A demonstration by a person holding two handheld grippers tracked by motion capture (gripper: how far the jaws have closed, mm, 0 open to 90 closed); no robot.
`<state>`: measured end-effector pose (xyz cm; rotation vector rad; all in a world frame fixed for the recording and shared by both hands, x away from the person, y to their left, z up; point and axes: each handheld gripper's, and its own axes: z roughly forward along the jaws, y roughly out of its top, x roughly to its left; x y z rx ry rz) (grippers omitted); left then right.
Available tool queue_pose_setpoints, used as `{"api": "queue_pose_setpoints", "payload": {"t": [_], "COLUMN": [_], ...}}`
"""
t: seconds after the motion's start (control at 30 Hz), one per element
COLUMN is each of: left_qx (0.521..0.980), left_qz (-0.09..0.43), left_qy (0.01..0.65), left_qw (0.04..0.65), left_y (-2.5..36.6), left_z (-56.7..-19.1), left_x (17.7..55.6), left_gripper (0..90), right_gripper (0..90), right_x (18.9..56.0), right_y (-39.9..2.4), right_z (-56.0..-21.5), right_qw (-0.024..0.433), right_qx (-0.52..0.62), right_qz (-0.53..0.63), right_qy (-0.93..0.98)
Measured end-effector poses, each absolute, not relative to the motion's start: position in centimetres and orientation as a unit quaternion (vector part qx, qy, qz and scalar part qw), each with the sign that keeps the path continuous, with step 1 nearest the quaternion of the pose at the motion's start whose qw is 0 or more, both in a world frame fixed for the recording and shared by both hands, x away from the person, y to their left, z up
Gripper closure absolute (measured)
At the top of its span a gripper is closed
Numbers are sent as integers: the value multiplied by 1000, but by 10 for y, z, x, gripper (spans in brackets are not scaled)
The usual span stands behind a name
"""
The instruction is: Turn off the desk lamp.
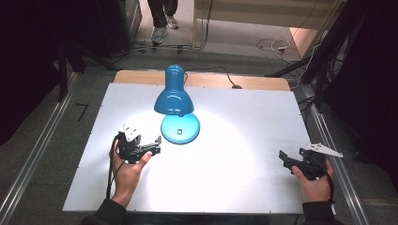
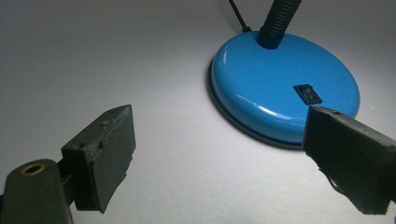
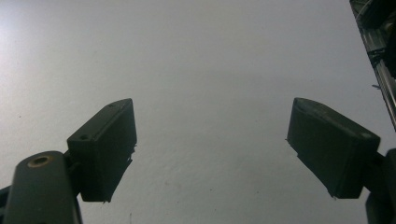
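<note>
Lamp (image 1: 174, 101), glossy blue, lit on table (image 1: 244, 187); each hand-held gripper (image 2: 219, 154) (image 3: 210, 149) released, empty.

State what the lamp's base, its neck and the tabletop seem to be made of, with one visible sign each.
Lamp base: probably painted metal or glossy plastic; its blue surface shows bright reflections. Neck: a black ribbed flexible tube, material unclear. Tabletop: a matte white board, possibly laminate; it spreads the light without glare.

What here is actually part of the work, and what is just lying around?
Likely in use: blue desk lamp, lit; its rocker switch; left gripper beside the base, open; right gripper, open.

Lying about: cables on the floor.
</note>
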<state>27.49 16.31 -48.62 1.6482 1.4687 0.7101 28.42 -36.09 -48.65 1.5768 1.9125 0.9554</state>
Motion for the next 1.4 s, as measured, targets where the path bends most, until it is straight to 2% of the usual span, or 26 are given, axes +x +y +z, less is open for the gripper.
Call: {"api": "queue_pose_setpoints", "payload": {"t": [0.6, 1.17, 1.4], "left_qx": [663, 671, 677], "left_qz": [275, 266, 270], "left_qy": [565, 553, 543], "left_qw": [407, 417, 416], "left_y": [151, 140, 133], "left_z": [-487, -488, -487], "left_x": [283, 291, 294], "left_gripper": [167, 347, 492], "right_gripper": [147, 147, 147], "right_x": [284, 285, 285], "right_y": [-361, -361, -360], "right_z": [-486, -487, -487], "right_qw": [239, 237, 236], "right_qx": [576, 578, 578], "right_qz": [349, 349, 349], "right_qy": [699, 699, 699]}}
